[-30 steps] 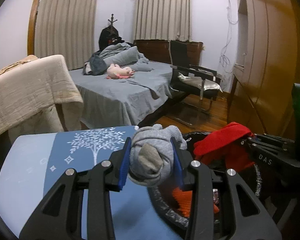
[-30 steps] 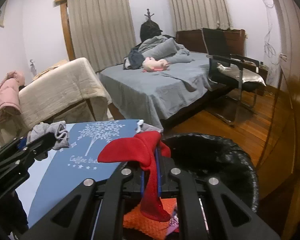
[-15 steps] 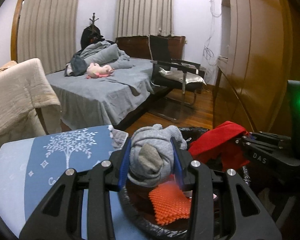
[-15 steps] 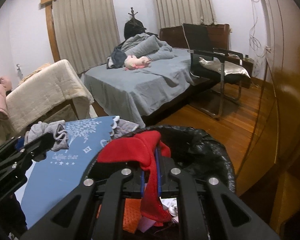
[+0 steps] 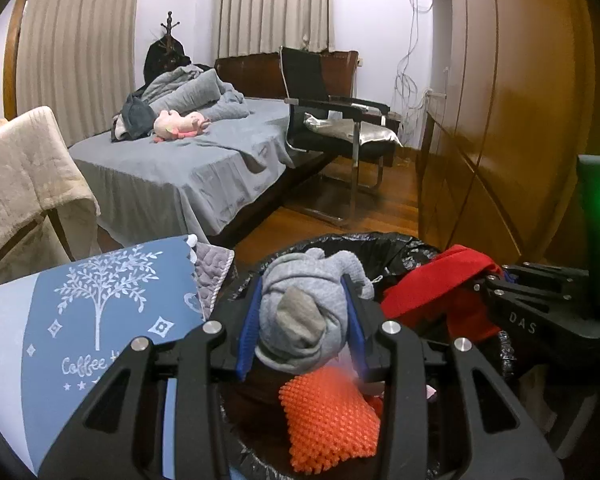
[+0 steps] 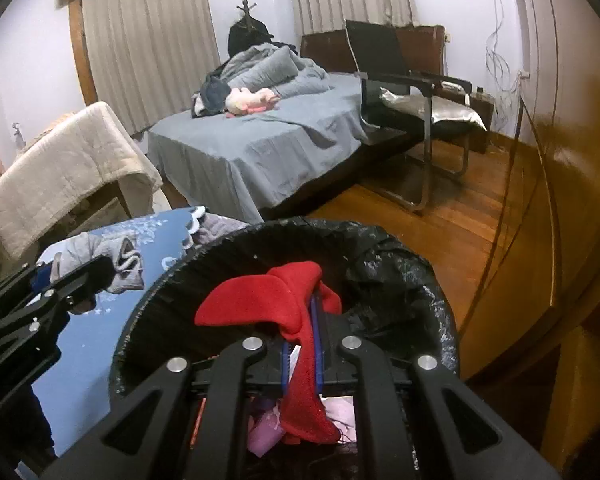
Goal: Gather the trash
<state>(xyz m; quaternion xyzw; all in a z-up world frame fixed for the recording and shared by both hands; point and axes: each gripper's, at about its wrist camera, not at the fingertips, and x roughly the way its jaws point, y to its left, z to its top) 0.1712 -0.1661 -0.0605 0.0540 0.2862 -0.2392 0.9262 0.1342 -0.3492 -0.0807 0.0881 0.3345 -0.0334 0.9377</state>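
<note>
My left gripper (image 5: 302, 326) is shut on a balled grey sock (image 5: 304, 312) and holds it over the near rim of a black-lined trash bin (image 5: 364, 242). My right gripper (image 6: 302, 344) is shut on a red cloth (image 6: 276, 300) that hangs over the bin (image 6: 400, 264). In the left wrist view the red cloth (image 5: 440, 288) and the right gripper (image 5: 496, 284) are at the right. In the right wrist view the grey sock (image 6: 116, 258) and the left gripper (image 6: 86, 276) are at the left. An orange nubby item (image 5: 324, 416) and pink scraps (image 6: 340, 412) lie inside the bin.
A blue tablecloth with a white tree print (image 5: 96, 312) covers the table left of the bin. Beyond are a grey bed (image 5: 188, 168), a black chair (image 5: 332, 116), a beige-draped chair (image 5: 24, 176) and a wooden wardrobe (image 5: 512, 112) at the right.
Both grippers have moved right from over the table to over the bin, each still holding its cloth. The bin's inside shows more.
</note>
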